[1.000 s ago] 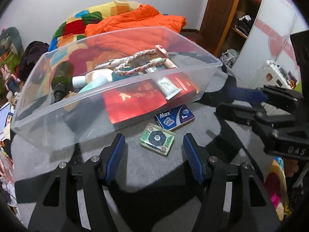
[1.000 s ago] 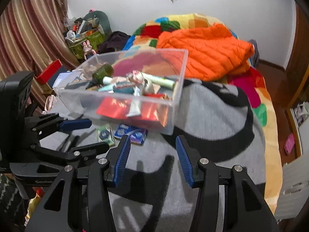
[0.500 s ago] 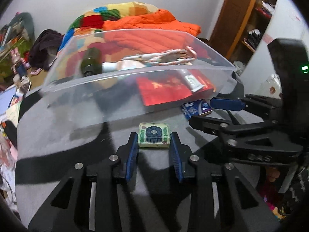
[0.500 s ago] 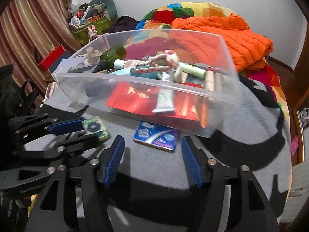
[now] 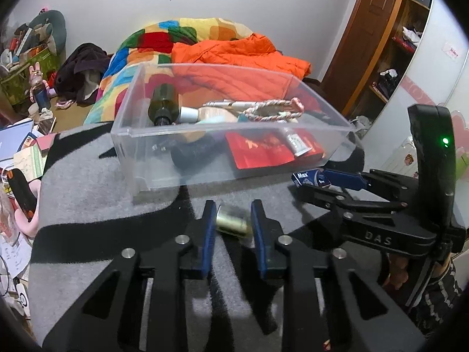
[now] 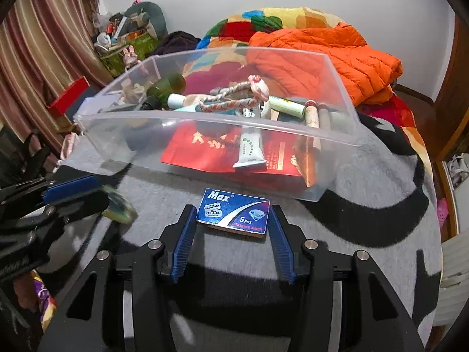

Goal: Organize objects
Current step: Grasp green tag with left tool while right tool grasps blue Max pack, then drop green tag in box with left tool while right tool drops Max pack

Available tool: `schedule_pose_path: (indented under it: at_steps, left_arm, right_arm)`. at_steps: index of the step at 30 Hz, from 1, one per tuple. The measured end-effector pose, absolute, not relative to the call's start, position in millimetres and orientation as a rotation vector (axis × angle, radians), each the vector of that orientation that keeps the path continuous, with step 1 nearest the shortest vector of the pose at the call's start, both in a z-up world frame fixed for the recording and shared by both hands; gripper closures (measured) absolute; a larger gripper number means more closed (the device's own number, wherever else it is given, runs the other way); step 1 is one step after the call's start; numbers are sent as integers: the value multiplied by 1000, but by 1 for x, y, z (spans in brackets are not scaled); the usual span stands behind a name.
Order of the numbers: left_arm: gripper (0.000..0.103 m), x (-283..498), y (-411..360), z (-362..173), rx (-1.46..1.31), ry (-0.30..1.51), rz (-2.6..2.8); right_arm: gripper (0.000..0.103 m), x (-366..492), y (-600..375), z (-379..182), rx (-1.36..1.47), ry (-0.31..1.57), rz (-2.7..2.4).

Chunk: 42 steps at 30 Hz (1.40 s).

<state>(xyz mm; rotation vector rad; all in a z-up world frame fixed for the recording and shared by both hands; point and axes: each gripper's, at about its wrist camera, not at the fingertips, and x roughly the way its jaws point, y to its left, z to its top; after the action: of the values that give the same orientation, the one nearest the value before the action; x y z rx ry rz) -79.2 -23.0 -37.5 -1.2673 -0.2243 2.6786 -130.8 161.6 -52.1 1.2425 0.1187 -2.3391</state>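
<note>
A clear plastic bin (image 5: 164,158) (image 6: 111,149) sits on a grey and black blanket, holding a green bottle, tubes, a braided rope and a red packet. My left gripper (image 5: 233,223) is shut on a small green box (image 5: 231,221), lifted and tilted; it also shows blurred in the right wrist view (image 6: 118,205). My right gripper (image 6: 233,220) stands around a blue "Max" razor-blade box (image 6: 234,212), its pads at the box's two short sides. That box shows in the left wrist view (image 5: 310,177).
An orange jacket (image 6: 322,55) and a colourful quilt (image 5: 176,38) lie behind the bin. Clutter and papers lie at the left (image 5: 23,146). A wooden door and shelves stand at the right (image 5: 375,44).
My left gripper closed on the small green box and raised it, tilting it. My right gripper moved forward and narrowed around the blue Max box.
</note>
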Motion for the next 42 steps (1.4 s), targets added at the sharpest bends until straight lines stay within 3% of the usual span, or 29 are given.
schedule_pose_path:
  at_steps: [6,8,10,12,18,19,42]
  left_arm:
    - [80,-76,-22,-27,-1245,-186,2698]
    - [71,-79,-21,-29,-1270,-192,2677]
    - [54,-81,-20,-34,-1292,-186,2673]
    - [50,-82,-16,-41,-1311,-153,2671]
    - [52,-92,-10,-61,-1365,-138,2644]
    - [67,-95,-8,-64,-1373,-131,2642]
    - [67,-124,-35,21,-1095,-198,2818]
  right_arm:
    - [57,-118,172,-28,1157,68,-2349]
    - [57,-116,176,-20,1131,50,-2356]
    - [57,-114,180,-11,1101,27,-2367]
    - [57,-113,183,-3,1078,13,-2367]
    - [57,-117,187,11,1022,7,-2399]
    - [57,-119,187,12,1018,5,-2404]
    - [57,-176,137,3,1043,55,-2348]
